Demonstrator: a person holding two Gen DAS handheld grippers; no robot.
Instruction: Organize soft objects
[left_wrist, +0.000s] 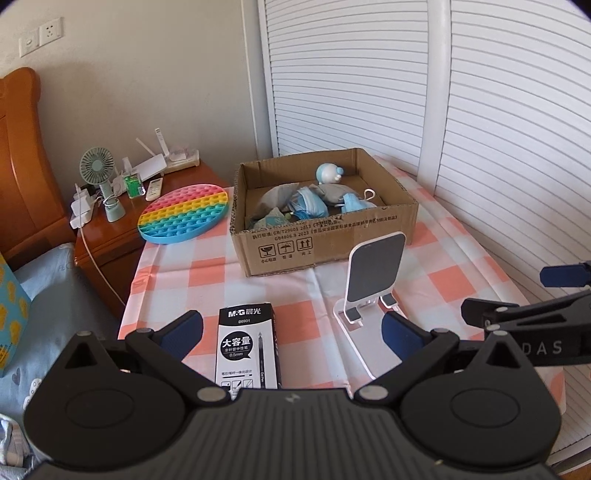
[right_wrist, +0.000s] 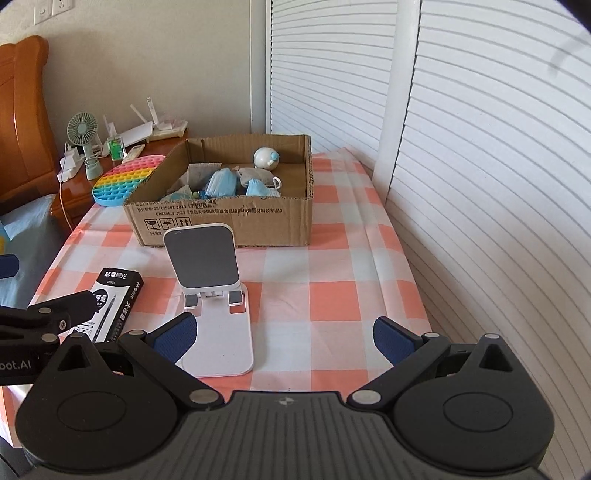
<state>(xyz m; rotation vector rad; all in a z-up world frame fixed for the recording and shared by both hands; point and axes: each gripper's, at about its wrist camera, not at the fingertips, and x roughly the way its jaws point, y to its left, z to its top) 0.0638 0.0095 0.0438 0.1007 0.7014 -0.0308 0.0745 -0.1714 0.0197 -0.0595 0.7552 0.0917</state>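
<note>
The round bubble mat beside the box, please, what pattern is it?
Rainbow stripes, pink through blue, on the bubble mat; clearest in the left wrist view.

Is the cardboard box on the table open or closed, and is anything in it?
Open and partly filled. The cardboard box has no flaps over its top, and blue and grey soft items plus a small round toy lie inside.

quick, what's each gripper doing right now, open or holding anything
Left gripper: open, holding nothing, above the pen box.
Right gripper: open, holding nothing, fingers either side of the phone stand base.
</note>
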